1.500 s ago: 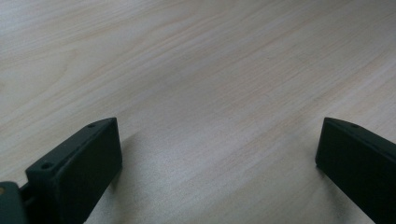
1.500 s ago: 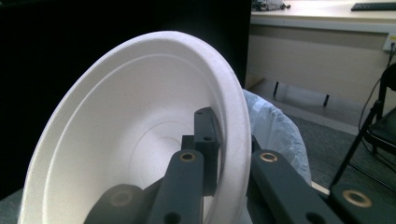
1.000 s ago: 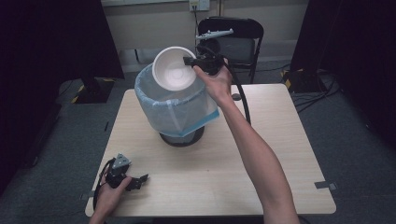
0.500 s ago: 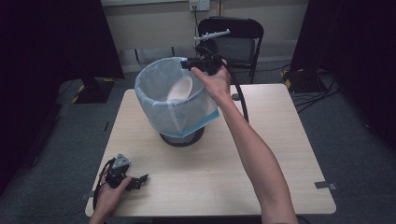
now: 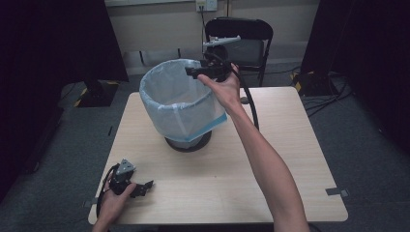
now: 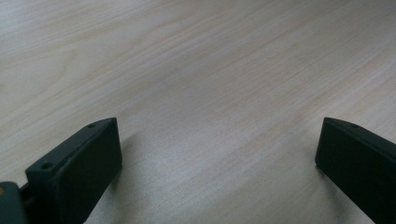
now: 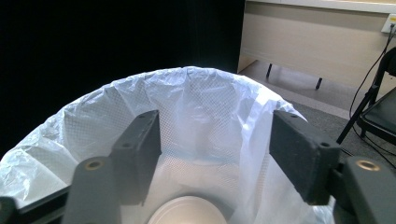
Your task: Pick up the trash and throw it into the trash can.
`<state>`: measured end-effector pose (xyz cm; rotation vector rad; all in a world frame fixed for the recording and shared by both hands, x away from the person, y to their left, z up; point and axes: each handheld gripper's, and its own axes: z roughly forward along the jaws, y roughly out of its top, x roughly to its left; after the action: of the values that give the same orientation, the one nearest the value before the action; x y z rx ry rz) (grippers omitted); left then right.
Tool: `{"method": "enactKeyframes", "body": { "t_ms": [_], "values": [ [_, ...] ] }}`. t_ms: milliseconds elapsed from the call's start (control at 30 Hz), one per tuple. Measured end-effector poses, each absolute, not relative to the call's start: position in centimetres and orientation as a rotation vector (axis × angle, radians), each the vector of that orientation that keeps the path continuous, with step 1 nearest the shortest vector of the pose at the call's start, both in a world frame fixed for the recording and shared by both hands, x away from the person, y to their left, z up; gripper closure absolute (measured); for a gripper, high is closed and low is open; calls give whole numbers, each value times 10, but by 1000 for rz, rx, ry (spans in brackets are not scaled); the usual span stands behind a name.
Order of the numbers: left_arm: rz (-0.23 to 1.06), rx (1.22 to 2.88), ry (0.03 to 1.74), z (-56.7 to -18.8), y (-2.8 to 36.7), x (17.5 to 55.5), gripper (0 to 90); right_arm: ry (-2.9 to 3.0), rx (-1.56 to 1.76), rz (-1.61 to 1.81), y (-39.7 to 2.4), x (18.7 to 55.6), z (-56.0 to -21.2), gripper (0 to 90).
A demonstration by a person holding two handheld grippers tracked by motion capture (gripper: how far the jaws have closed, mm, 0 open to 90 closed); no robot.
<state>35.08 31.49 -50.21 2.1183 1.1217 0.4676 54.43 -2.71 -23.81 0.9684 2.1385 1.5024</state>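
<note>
A: What is being shown on the worktop (image 5: 290, 145)?

B: A bin (image 5: 183, 108) lined with a pale blue-white bag (image 5: 167, 92) is being seen standing on a dark round base near the far middle of the light wooden surface. A flap of the bag is hanging down the bin's right side.

A: Where is the right claw (image 5: 192, 72) being held?

B: It is being held up over the bin's far right rim by the right hand (image 5: 223, 87), with the arm being stretched across the worktop from the near edge. In the right gripper view, its jaws are being seen spread apart with nothing between them, pointing down into the bag.

A: Is anything being seen inside the bin?

B: A white round object (image 7: 187, 211), like a bowl or a plate, is being seen lying at the bottom of the bag, below the gap between the jaws. What exactly it is cannot be told.

A: And the left claw (image 5: 145, 186)?

B: It is being held by the left hand (image 5: 116, 200) at the near left corner, low over the worktop. In the left gripper view, its jaws are being seen wide apart over bare wood, with nothing gripped.

A: What is being seen beyond the worktop?

B: A black folding chair (image 5: 241, 41) is standing behind the far edge, on a grey floor.
</note>
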Motion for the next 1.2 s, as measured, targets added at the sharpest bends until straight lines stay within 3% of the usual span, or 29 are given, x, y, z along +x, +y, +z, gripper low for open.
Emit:
{"method": "enactKeyframes", "body": {
  "t_ms": [1133, 1200],
  "values": [
    [468, 2124, 1119, -502, 315, 351, 0, 2040, 1022, 1525, -105, 499, -256, 219],
    [468, 2125, 1119, -502, 315, 351, 0, 2038, 1026, 1512, -110, 496, -258, 183]
  ]
}}
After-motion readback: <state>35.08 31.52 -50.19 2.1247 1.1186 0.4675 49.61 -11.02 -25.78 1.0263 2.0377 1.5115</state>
